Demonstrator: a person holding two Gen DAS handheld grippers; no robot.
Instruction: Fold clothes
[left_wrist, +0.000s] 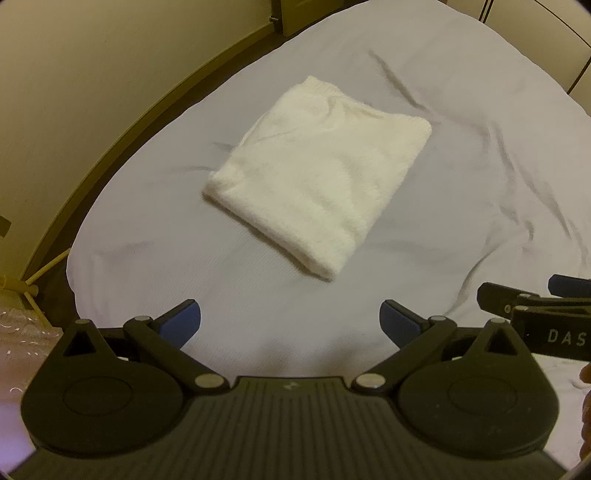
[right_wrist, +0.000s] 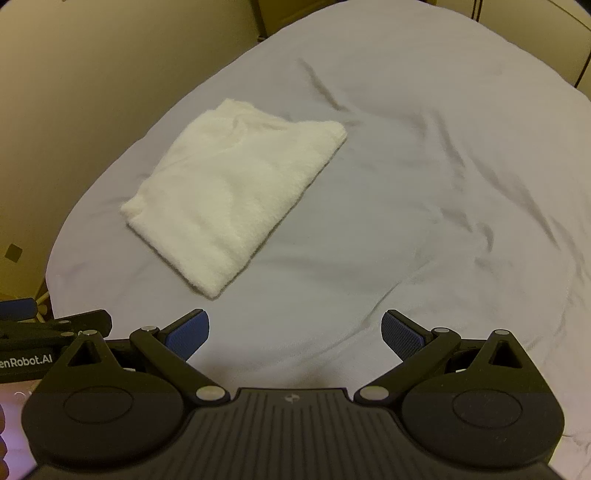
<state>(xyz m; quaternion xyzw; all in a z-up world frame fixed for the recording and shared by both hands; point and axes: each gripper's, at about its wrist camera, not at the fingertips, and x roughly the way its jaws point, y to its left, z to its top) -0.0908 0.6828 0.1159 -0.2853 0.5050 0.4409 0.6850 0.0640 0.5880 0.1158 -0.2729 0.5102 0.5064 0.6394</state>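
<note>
Nearest, the left gripper (left_wrist: 290, 323) and right gripper (right_wrist: 295, 334) both stood spread wide and empty, above the pale grey bedsheet (left_wrist: 461, 192). Further out lay the white fluffy garment (right_wrist: 229, 192), already a compact rectangle; folding looked essentially done, with no other clothes visible.

Garment (left_wrist: 317, 177) lies folded on the bed (left_wrist: 461, 177), lying at a slant, toward the bed's left side. Left gripper (left_wrist: 290, 323) hangs over the near edge, straight before the garment. Right gripper (right_wrist: 295, 332) sits just beside it on the right, garment ahead to its left. Both well apart from it.
</note>
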